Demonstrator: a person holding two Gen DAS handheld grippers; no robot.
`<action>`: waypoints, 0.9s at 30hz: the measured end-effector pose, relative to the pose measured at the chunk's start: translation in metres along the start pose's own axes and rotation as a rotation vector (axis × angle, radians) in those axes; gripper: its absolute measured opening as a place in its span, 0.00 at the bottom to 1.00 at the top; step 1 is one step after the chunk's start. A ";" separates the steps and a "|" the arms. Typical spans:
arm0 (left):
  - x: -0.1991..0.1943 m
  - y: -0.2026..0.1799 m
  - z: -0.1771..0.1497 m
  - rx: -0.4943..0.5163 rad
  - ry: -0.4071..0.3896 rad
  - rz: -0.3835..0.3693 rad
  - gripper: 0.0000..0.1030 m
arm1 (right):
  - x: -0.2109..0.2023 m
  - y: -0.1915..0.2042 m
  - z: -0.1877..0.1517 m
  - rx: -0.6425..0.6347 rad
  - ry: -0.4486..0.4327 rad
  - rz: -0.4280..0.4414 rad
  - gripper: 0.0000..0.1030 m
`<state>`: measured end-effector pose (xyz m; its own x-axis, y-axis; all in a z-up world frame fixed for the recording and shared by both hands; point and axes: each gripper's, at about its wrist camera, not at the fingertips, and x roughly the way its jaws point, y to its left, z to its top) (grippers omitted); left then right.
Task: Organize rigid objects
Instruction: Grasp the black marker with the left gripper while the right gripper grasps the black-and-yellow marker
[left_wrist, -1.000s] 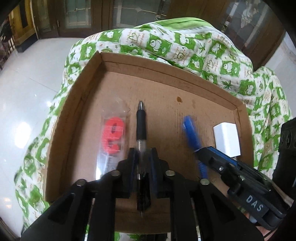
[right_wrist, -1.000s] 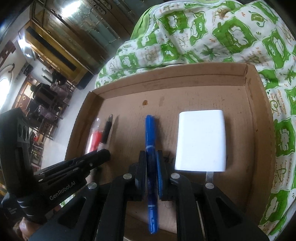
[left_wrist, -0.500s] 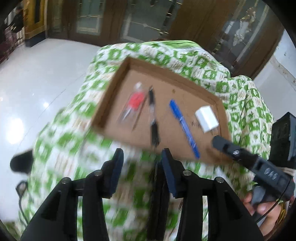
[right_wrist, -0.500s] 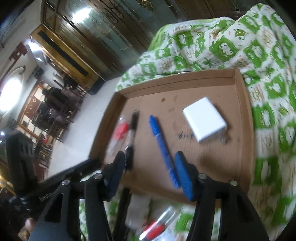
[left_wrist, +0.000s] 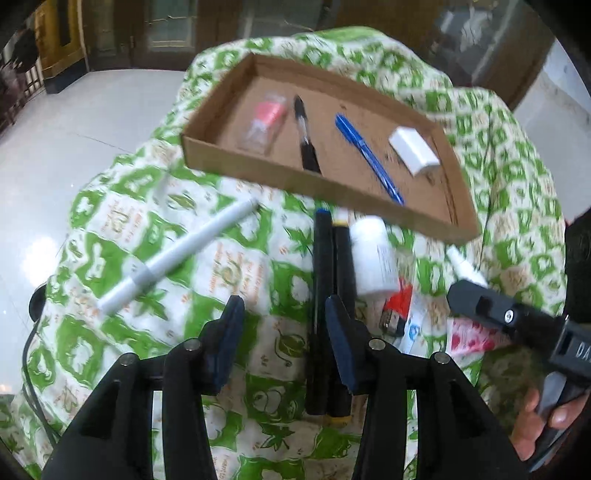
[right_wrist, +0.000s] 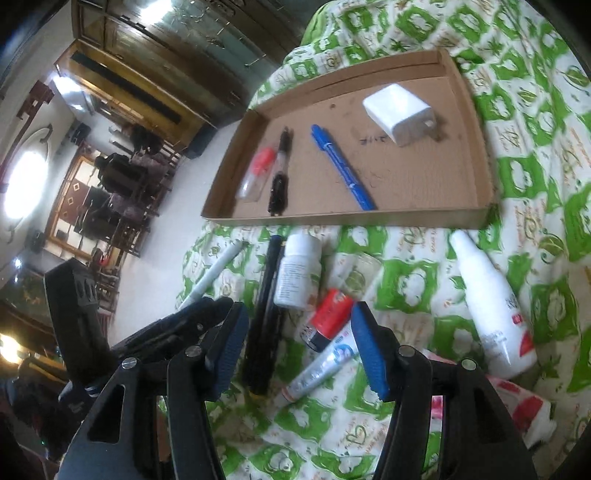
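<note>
The left wrist view alone shows a hand (left_wrist: 543, 417) gripping the right tongs' (right_wrist: 295, 349) handle; the right wrist view alone shows a tall white bottle (right_wrist: 487, 306) lying off to the right, and a clear glass (right_wrist: 356, 275) on the green-and-white cloth (left_wrist: 110, 258). Both tongs stand open, nothing between the pads. Ahead and left of the left tongs (left_wrist: 282, 341) lies a white marker (left_wrist: 173, 258). Two black markers (left_wrist: 328, 295) lie side by side against its right finger. Beyond them, a small white pill bottle (right_wrist: 297, 275), a red-capped item (right_wrist: 328, 319) and a tube (right_wrist: 321, 371) sit between the right tongs' fingers. Farther ahead, the cardboard tray (right_wrist: 469, 218) holds a red-capped vial (right_wrist: 258, 173), black pen (right_wrist: 280, 173), blue pen (right_wrist: 341, 168) and white charger (right_wrist: 399, 109).
</note>
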<state>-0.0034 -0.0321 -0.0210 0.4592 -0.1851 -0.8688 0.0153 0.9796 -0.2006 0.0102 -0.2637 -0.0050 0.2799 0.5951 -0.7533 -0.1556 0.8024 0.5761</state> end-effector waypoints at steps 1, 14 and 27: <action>0.003 -0.003 -0.001 0.017 0.009 0.007 0.42 | 0.000 -0.001 0.000 0.002 0.001 -0.004 0.51; 0.030 -0.033 -0.002 0.146 0.060 0.097 0.36 | 0.006 0.001 -0.006 0.010 0.021 -0.012 0.51; 0.009 0.026 -0.010 -0.124 0.164 -0.023 0.12 | 0.012 0.019 -0.013 -0.069 0.047 0.006 0.48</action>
<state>-0.0082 -0.0093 -0.0384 0.3092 -0.2272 -0.9235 -0.0899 0.9597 -0.2662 -0.0014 -0.2406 -0.0073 0.2344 0.5997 -0.7651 -0.2227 0.7992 0.5583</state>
